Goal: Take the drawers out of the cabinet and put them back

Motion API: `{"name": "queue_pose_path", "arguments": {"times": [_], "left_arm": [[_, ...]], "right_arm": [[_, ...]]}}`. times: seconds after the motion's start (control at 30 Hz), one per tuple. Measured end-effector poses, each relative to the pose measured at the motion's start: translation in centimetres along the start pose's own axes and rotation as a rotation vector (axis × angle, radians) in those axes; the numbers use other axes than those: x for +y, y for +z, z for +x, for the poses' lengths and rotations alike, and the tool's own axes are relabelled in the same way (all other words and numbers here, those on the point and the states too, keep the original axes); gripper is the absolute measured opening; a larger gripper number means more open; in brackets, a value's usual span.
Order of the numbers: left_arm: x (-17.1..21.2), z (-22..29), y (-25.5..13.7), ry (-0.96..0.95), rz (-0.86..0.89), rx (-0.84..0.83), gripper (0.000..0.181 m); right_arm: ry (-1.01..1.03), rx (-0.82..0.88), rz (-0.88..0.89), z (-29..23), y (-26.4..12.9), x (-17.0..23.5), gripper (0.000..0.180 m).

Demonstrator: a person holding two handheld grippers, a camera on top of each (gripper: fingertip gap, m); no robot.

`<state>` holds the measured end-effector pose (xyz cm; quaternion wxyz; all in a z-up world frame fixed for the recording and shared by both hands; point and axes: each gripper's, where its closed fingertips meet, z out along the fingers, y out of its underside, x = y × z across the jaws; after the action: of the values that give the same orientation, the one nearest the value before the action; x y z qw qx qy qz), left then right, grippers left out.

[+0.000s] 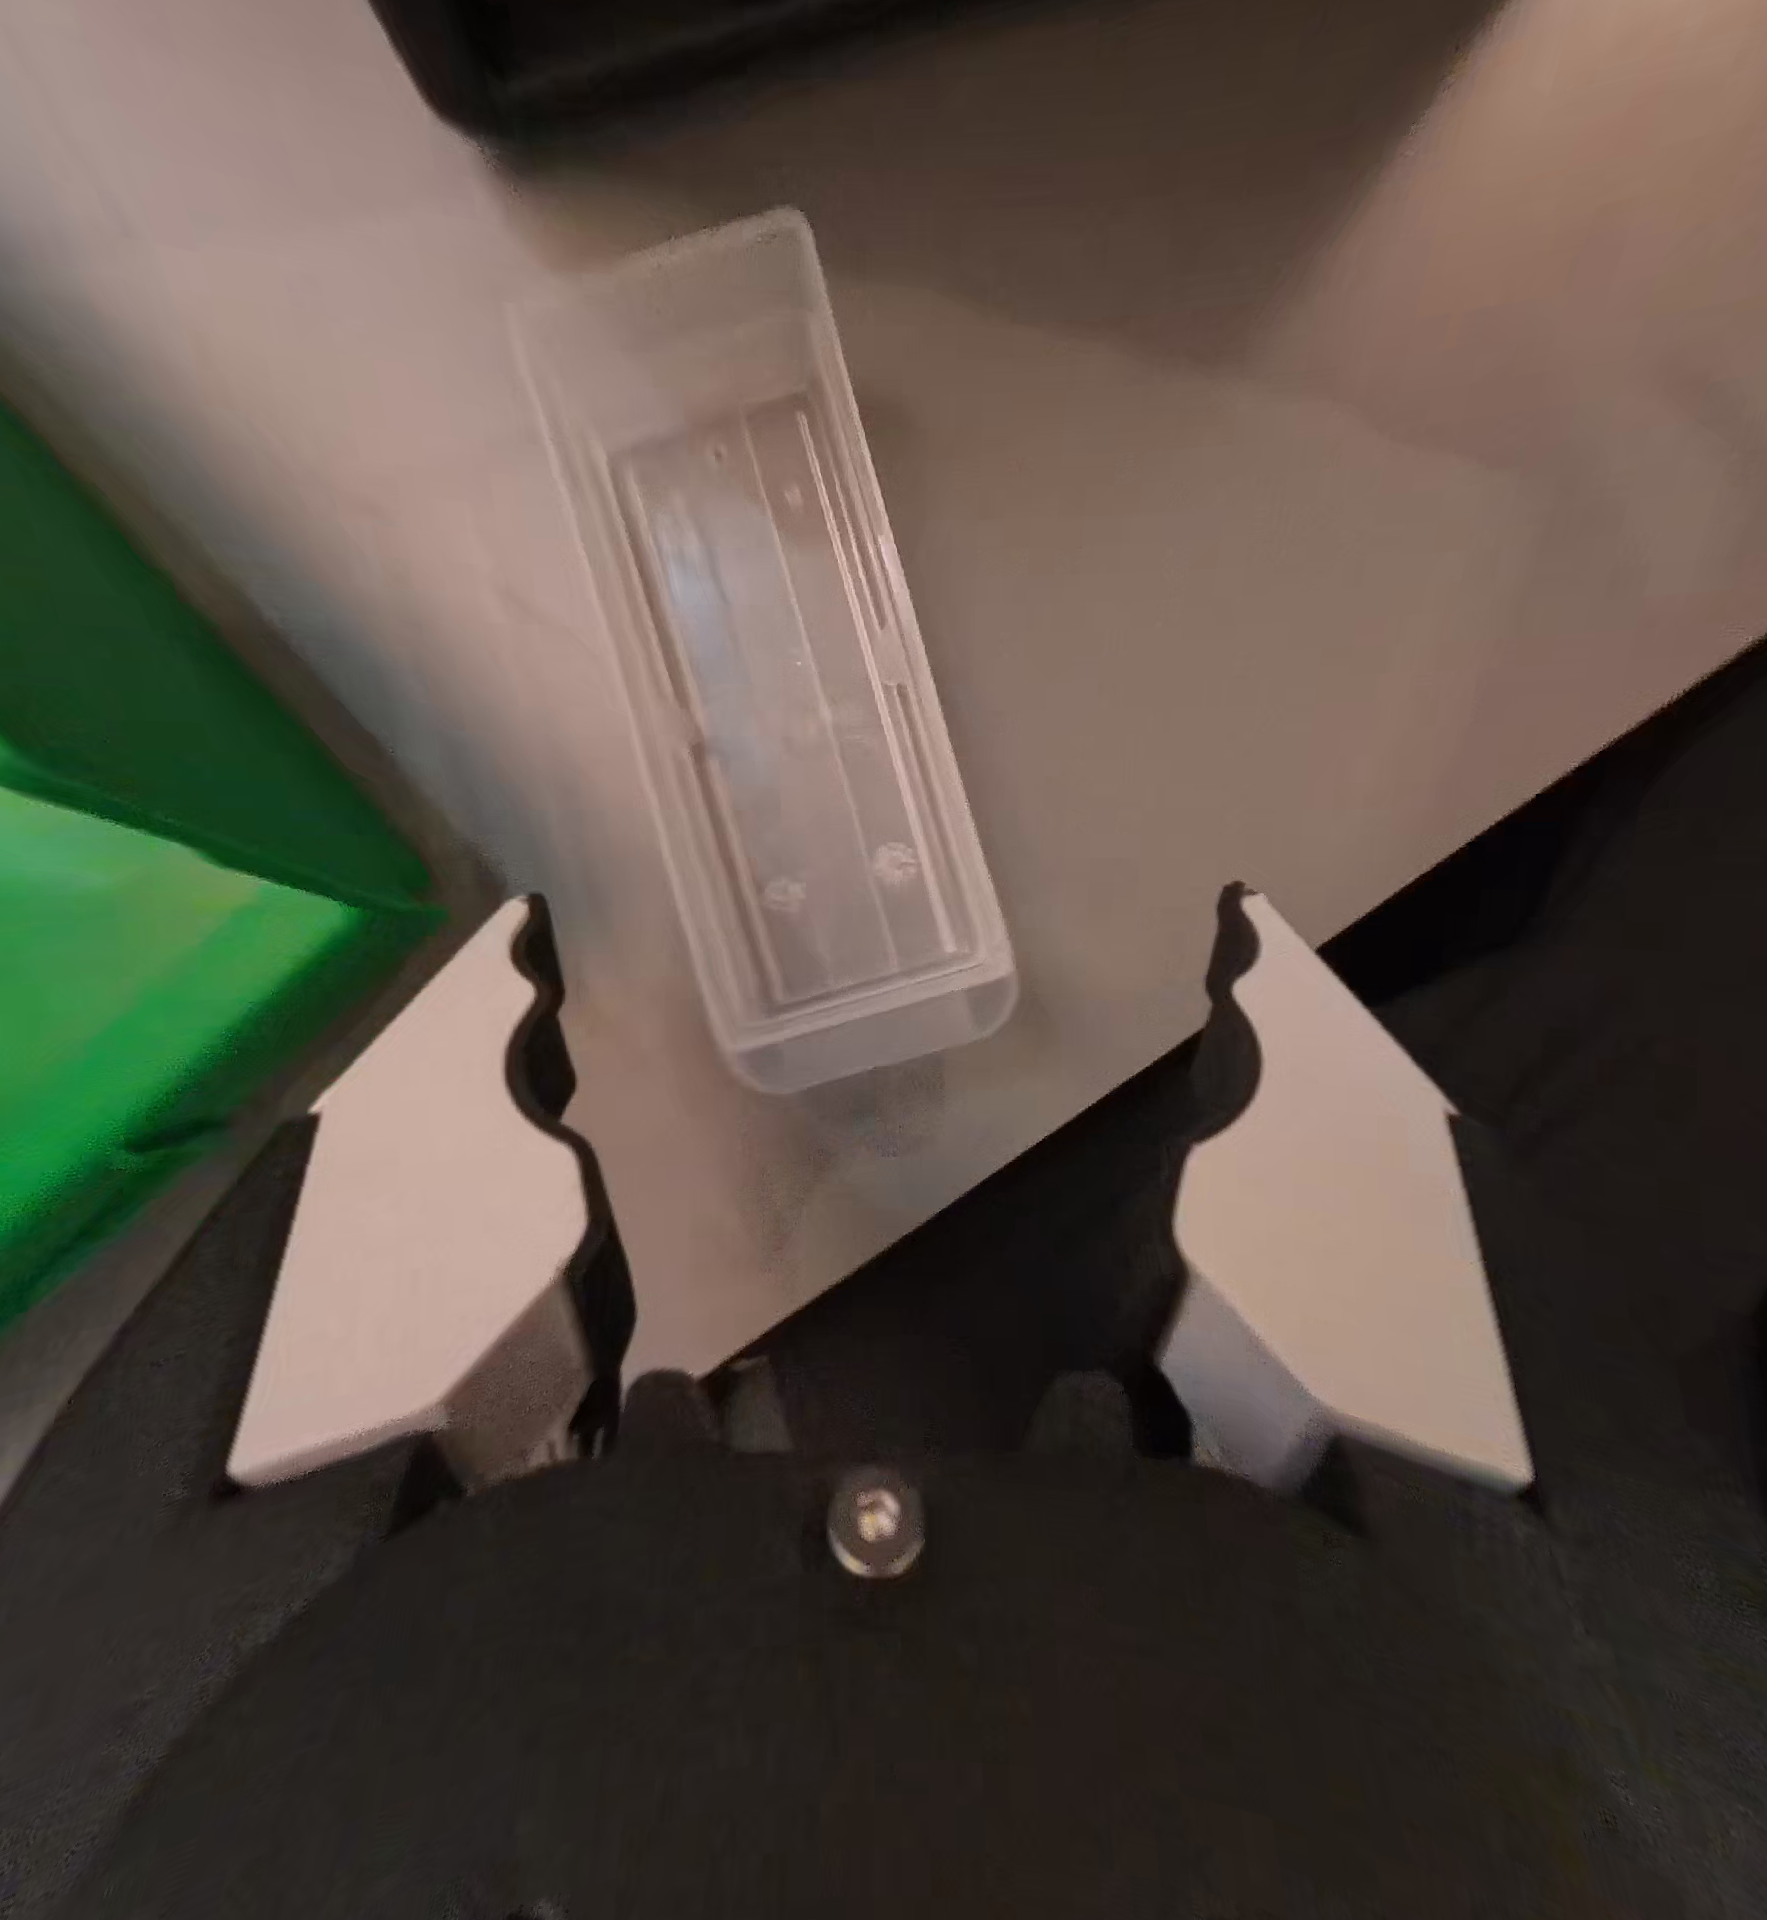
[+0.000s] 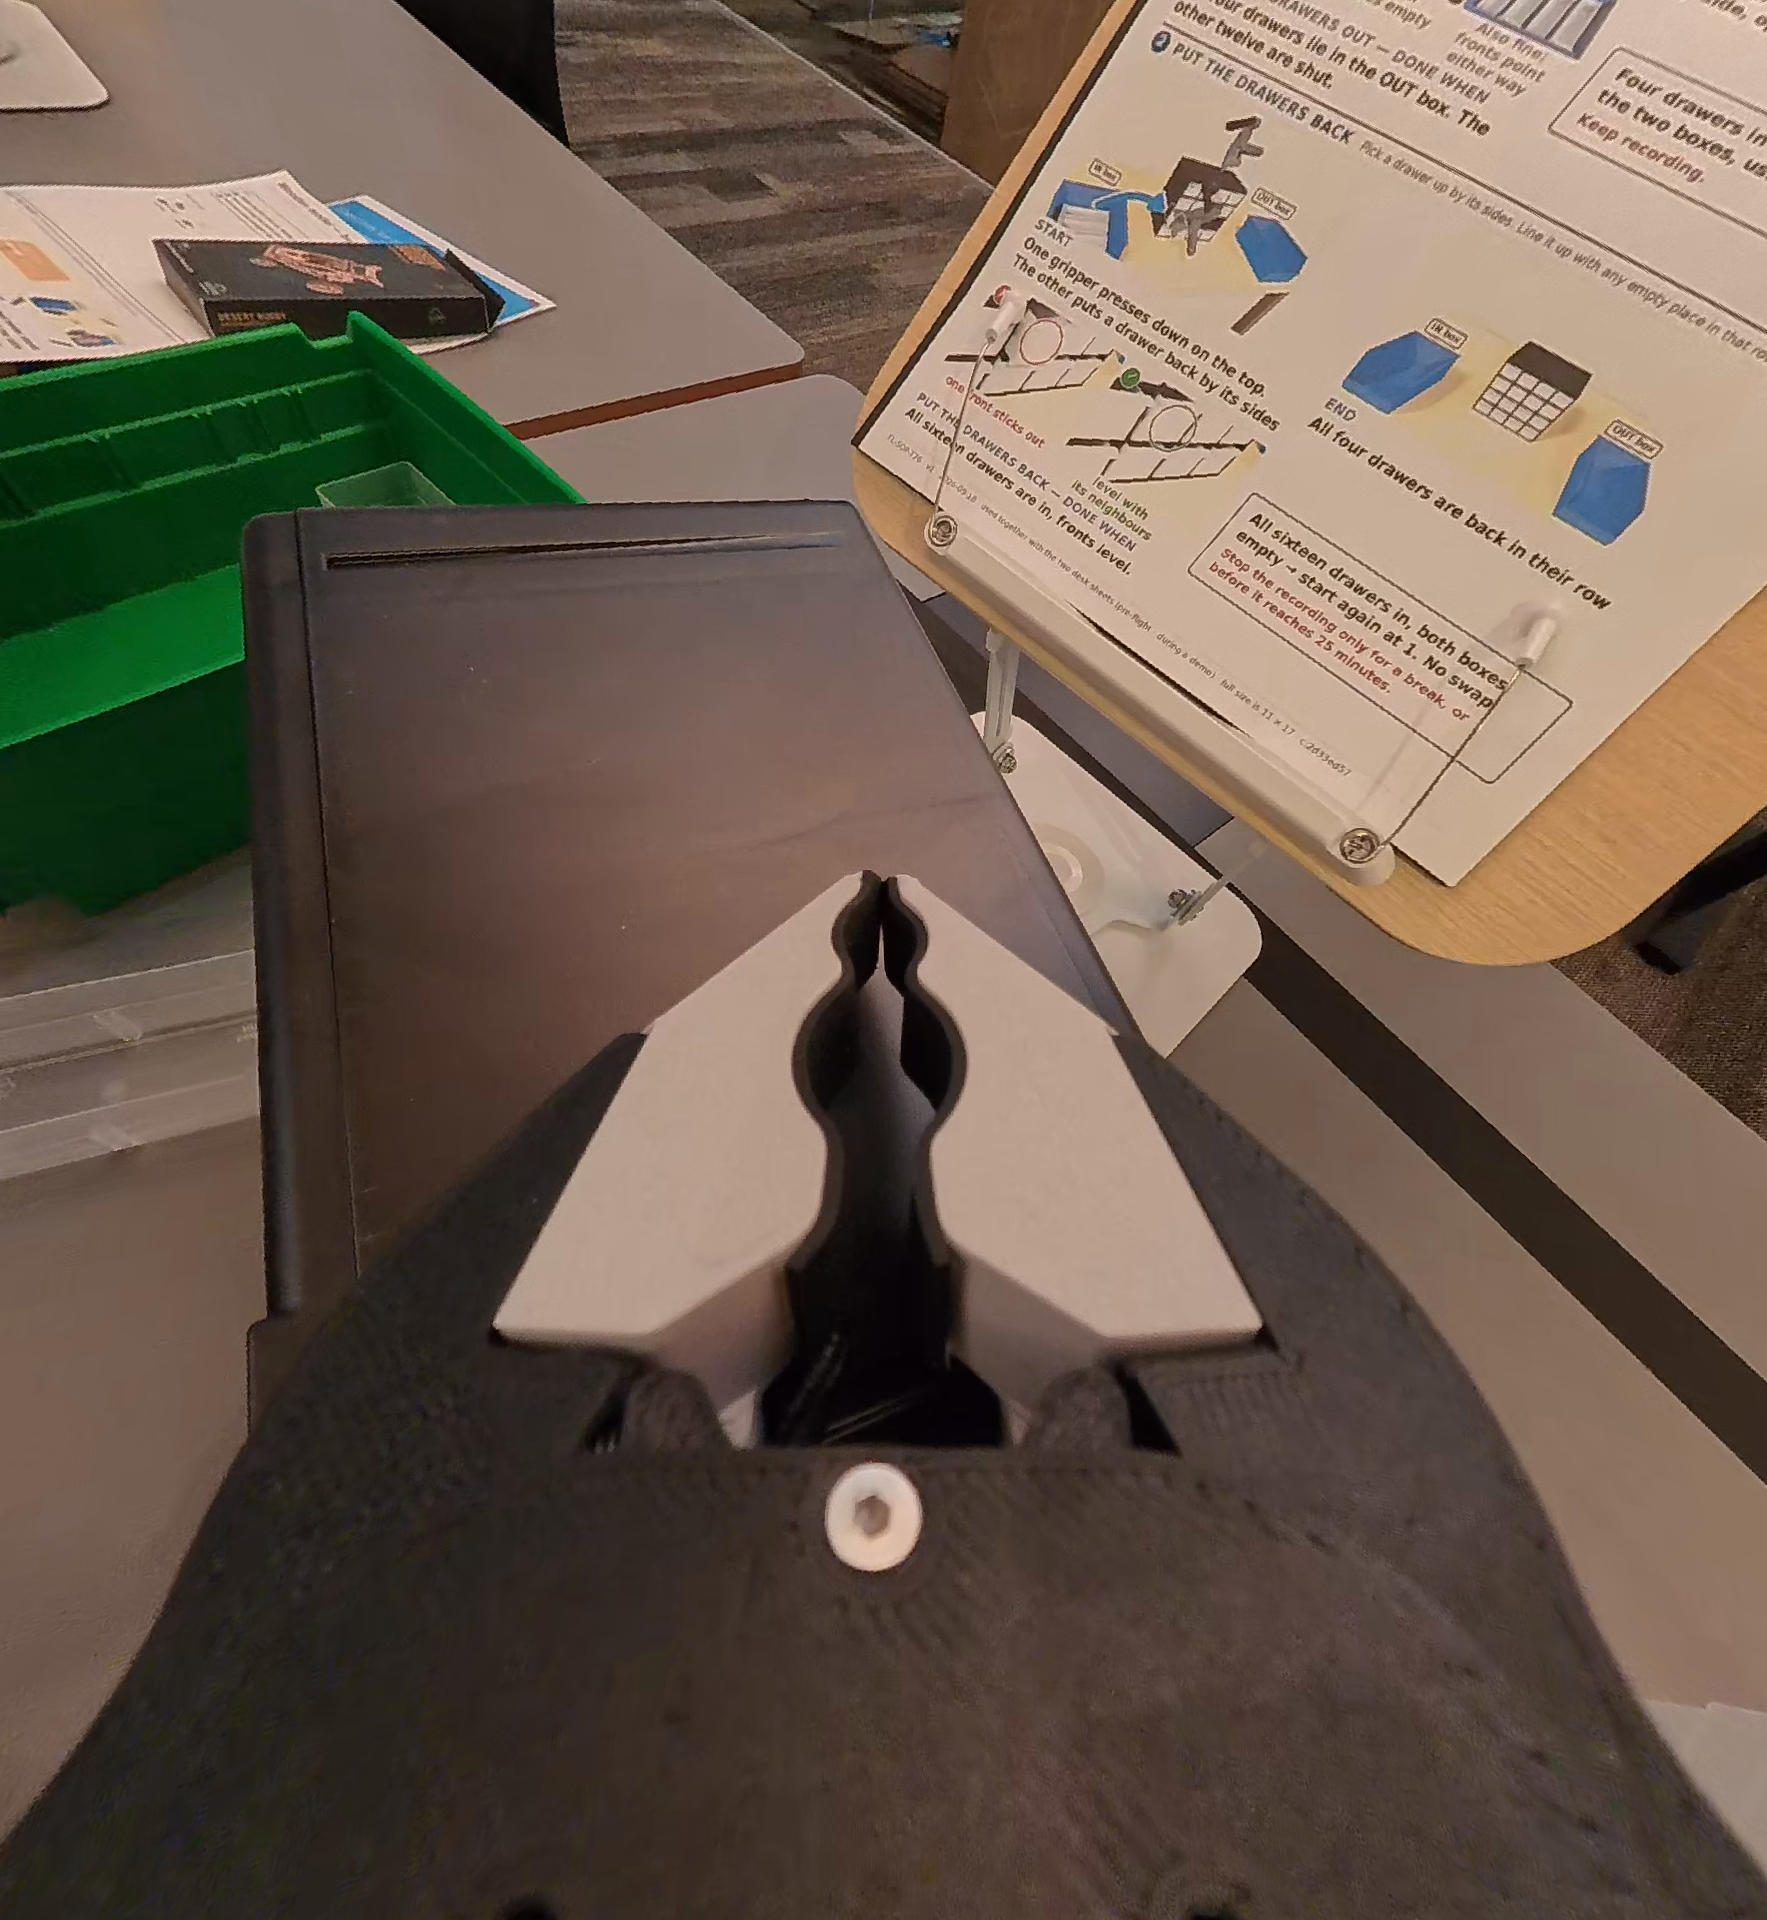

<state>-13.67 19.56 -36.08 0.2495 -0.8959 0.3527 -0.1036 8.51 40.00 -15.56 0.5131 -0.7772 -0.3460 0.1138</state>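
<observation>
Drawer, clear plastic, lay flat on grey table, just beside green bin, near table's edge. Left gripper hovered above drawer, spread wide, empty. Right gripper pinched closed over black cabinet, empty.

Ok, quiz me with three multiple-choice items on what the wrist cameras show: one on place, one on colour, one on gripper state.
1. Where does the clear drawer lie?
A. on the grey table
B. inside the bin
C. between the left gripper's fingers

2. What colour is the bin?
A. blue
B. green
C. red

3. How do the grippers stand?
A. both open
B. both shut
C. left gripper open, right gripper shut

Answers: 1 A, it rests flat on the tabletop ahead of the open fingers; 2 B, green in both views; 3 C, the left has a wide gap, the right's tips meet above the black cabinet.
</observation>
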Motion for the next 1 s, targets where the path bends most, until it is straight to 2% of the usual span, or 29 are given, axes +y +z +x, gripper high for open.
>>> {"name": "queue_pose_path", "arguments": {"times": [0.13,0.2,0.27,0.3,0.43,0.6,0.8,1.0], "left_arm": [[2.1,-0.7,2.9,-0.056,-0.088,-0.114,0.127],[1.3,-0.6,3.3,-0.079,-0.068,-0.081,0.113],[0.8,-0.5,3.3,-0.085,-0.046,-0.066,0.079],[0.6,-0.7,3.3,-0.079,-0.037,-0.073,0.075],[0.4,-0.7,2.9,-0.049,-0.027,-0.071,0.072],[-2.1,-0.1,0.4,-0.022,-0.007,-0.030,0.069],[-8.7,0.8,-2.8,0.089,0.094,-0.040,0.063],[-11.8,1.9,-3.5,0.104,0.118,0.012,0.063]], "right_arm": [[0.000,-0.001,0.001,0.0,0.0,0.0,0.000],[0.000,-0.002,0.002,0.0,0.0,0.0,0.000],[0.000,-0.002,0.003,0.0,0.0,0.0,0.000],[0.000,-0.003,0.003,0.0,0.0,0.0,0.000],[0.001,-0.005,0.003,0.0,0.0,0.0,0.000],[0.000,-0.005,0.004,0.0,0.0,0.0,0.000],[0.001,-0.004,0.001,0.0,0.0,0.0,0.000],[0.001,-0.005,0.003,0.0,0.0,0.0,0.000]]}}
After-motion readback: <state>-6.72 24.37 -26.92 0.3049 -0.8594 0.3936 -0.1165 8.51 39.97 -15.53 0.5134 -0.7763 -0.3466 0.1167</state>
